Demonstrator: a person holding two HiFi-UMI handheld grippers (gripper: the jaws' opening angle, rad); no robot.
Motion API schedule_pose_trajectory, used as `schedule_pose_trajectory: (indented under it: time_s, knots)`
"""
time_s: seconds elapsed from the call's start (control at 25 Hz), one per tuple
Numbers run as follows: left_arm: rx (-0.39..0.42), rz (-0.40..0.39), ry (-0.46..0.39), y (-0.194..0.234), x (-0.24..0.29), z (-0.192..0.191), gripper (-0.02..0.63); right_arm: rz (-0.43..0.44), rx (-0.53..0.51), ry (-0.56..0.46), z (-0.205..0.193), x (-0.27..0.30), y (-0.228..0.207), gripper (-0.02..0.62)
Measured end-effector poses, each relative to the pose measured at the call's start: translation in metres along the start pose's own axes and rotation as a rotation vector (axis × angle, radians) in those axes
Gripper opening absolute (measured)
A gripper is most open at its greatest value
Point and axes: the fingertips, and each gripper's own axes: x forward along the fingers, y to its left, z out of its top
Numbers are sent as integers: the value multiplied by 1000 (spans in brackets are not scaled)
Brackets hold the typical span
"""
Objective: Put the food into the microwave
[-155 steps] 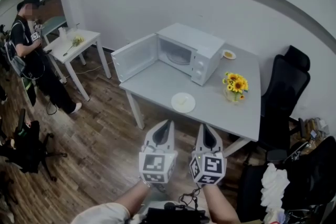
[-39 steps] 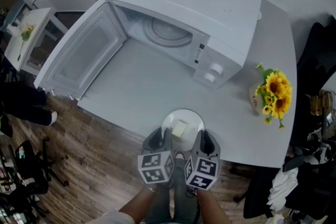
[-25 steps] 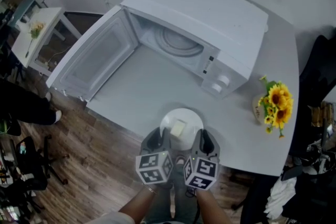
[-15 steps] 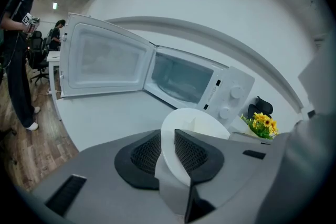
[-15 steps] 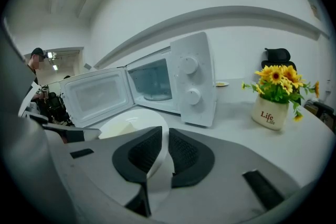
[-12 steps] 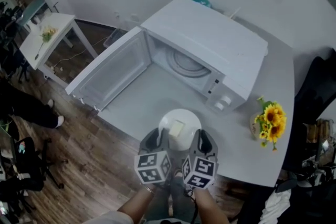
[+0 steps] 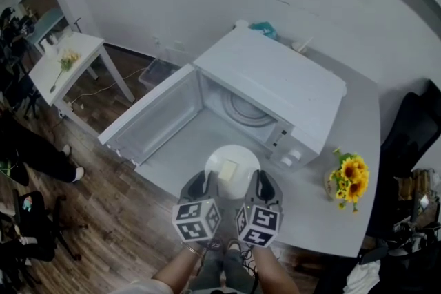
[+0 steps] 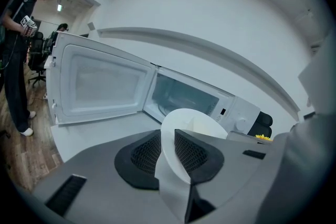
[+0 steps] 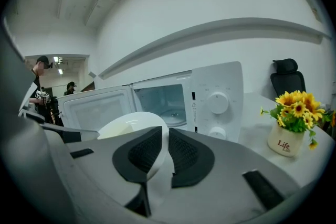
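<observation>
A white plate [image 7: 233, 167] with a pale yellow piece of food [image 7: 228, 171] hangs above the grey table [image 7: 358, 148], in front of the white microwave [image 7: 275, 82]. The microwave's door [image 7: 155, 124] stands wide open to the left, and the glass turntable [image 7: 247, 110] shows inside. My left gripper [image 7: 198, 184] is shut on the plate's left rim [image 8: 167, 147]. My right gripper [image 7: 264, 182] is shut on the plate's right rim [image 9: 163, 150]. In both gripper views the open cavity [image 8: 184, 99] lies just ahead of the plate.
A vase of sunflowers [image 7: 348, 179] stands on the table right of the microwave, with a black chair [image 7: 406, 141] beyond it. A small white table [image 7: 65, 62] and a standing person [image 8: 21, 34] are at the far left. Wooden floor lies below the door.
Both grippers have risen with the plate held between them, lifting it off the table and carrying it toward the microwave's opening.
</observation>
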Motion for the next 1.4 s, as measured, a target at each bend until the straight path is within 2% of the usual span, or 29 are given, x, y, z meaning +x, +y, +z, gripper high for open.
schedule_pose_trajectory:
  time_s: [0.48, 0.72, 0.96, 1.4]
  knots:
    - [44, -38, -68, 11, 61, 55, 95, -19, 38, -75, 30, 68, 7, 51]
    - [41, -62, -78, 21, 97, 74, 95, -26, 70, -79, 27, 102, 11, 52]
    - [52, -79, -77, 33, 136, 82, 95, -42, 103, -101, 27, 134, 13, 51]
    - [46, -160, -45, 36, 210, 89, 89, -137, 136, -148, 29, 188, -2, 46]
